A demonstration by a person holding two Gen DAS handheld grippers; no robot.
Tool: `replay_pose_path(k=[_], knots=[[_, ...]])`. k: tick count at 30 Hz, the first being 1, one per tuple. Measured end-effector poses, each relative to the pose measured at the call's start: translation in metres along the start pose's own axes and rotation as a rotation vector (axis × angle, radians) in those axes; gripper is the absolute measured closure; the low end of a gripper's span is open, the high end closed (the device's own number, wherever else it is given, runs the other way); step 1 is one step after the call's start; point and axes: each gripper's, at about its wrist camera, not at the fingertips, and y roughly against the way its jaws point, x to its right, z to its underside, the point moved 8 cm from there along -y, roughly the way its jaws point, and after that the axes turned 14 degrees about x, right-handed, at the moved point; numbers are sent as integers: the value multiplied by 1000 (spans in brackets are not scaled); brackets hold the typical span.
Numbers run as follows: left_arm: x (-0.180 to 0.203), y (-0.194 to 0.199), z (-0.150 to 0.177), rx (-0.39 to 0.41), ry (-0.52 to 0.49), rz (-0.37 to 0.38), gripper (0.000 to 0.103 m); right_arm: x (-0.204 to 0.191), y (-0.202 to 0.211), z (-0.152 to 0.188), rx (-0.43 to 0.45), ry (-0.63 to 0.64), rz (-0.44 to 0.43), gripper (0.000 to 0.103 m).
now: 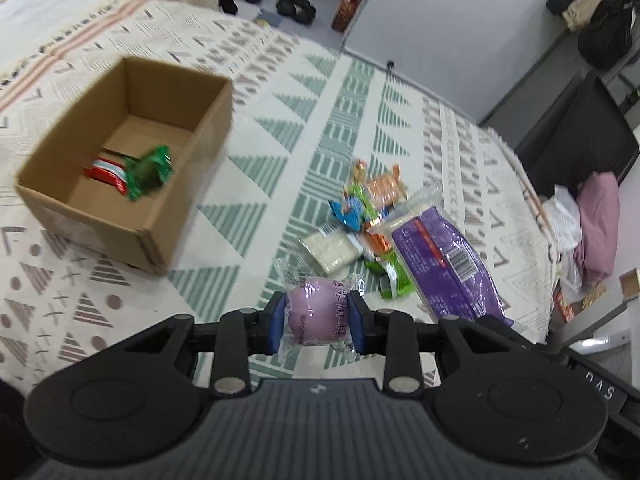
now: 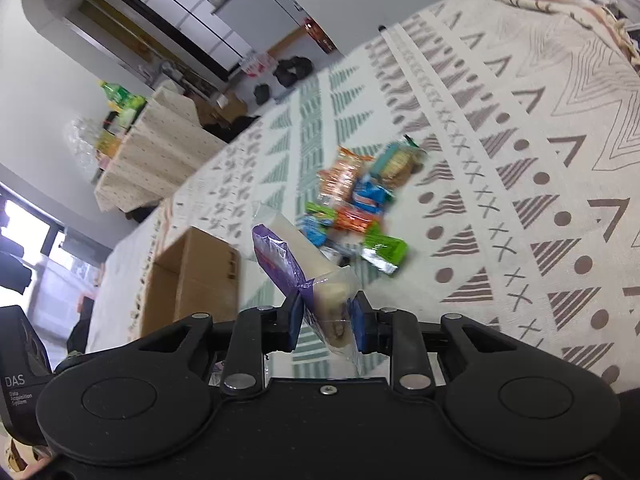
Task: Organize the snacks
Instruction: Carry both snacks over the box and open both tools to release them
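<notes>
My left gripper is shut on a round purple mochi in a clear wrapper, held above the patterned cloth. An open cardboard box stands to its left with a green packet and a red-and-white packet inside. My right gripper is shut on the end of a long purple-and-white snack bag, lifted off the cloth; the same bag shows in the left wrist view. A pile of colourful snack packets lies on the cloth. The box also shows in the right wrist view.
A white wrapped snack and a green packet lie near the pile. The patterned cloth covers the table. A chair with pink fabric stands past the right edge. Shoes and bags lie on the floor beyond.
</notes>
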Motion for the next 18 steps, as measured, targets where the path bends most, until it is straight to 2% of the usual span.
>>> replay_pose_path(k=[9, 18], knots=[[-4, 54, -15, 94, 46, 15, 71, -39, 36, 3, 65, 43, -61, 80], [-13, 87, -19, 130, 67, 44, 71, -55, 79, 7, 148, 39, -68, 82]])
